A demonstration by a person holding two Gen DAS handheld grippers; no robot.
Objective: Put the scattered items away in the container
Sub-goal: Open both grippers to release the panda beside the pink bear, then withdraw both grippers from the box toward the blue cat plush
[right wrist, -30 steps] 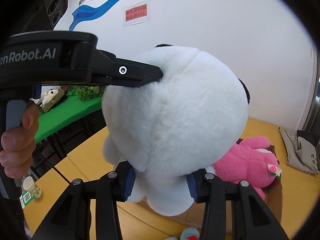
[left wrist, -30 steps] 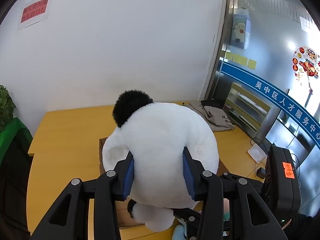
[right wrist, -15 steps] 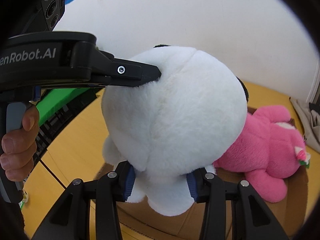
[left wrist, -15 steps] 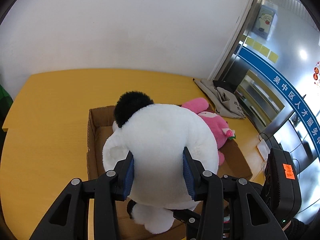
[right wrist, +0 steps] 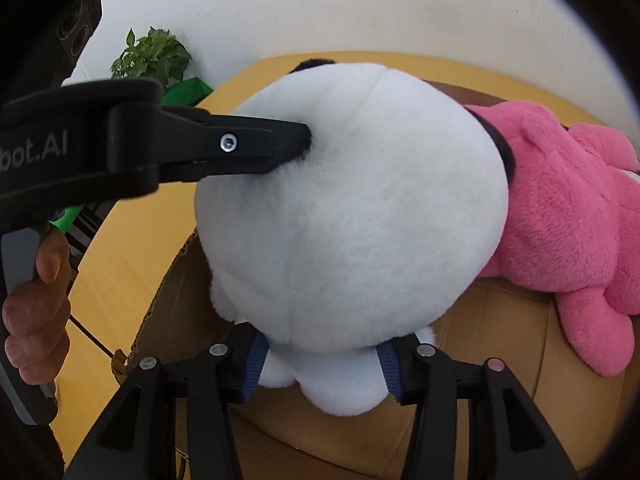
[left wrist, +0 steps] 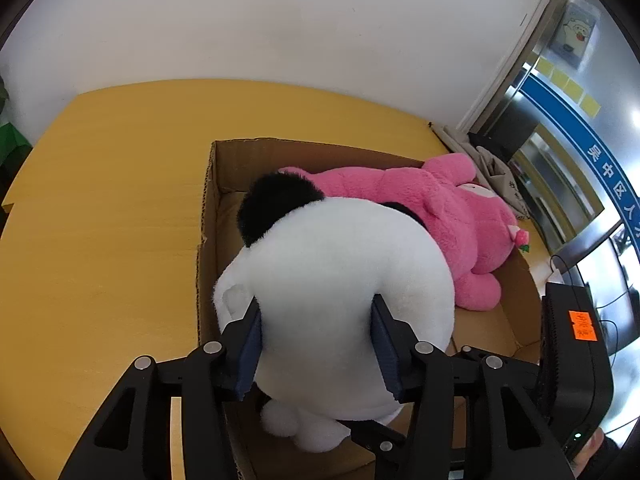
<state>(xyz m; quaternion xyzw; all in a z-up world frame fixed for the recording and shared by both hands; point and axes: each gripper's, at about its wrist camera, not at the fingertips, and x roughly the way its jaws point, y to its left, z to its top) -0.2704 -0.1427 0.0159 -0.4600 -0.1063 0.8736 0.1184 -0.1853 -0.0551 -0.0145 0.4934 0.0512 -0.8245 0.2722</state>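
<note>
A big white plush panda with a black ear is held by both grippers over the left end of an open cardboard box. My left gripper is shut on its white body. My right gripper is shut on its lower part, near the feet; the panda fills that view. A pink plush toy lies in the right half of the box and also shows in the right wrist view. The left gripper's finger presses into the panda's side there.
The box stands on a yellow wooden table. A grey cloth bag lies at the table's far right. A black device with an orange sticker stands right of the box. A green plant is beyond the table's left end.
Both grippers have carried the panda forward and down towards the box. The box and pink toy now show much closer, with the panda low over the box's left end.
</note>
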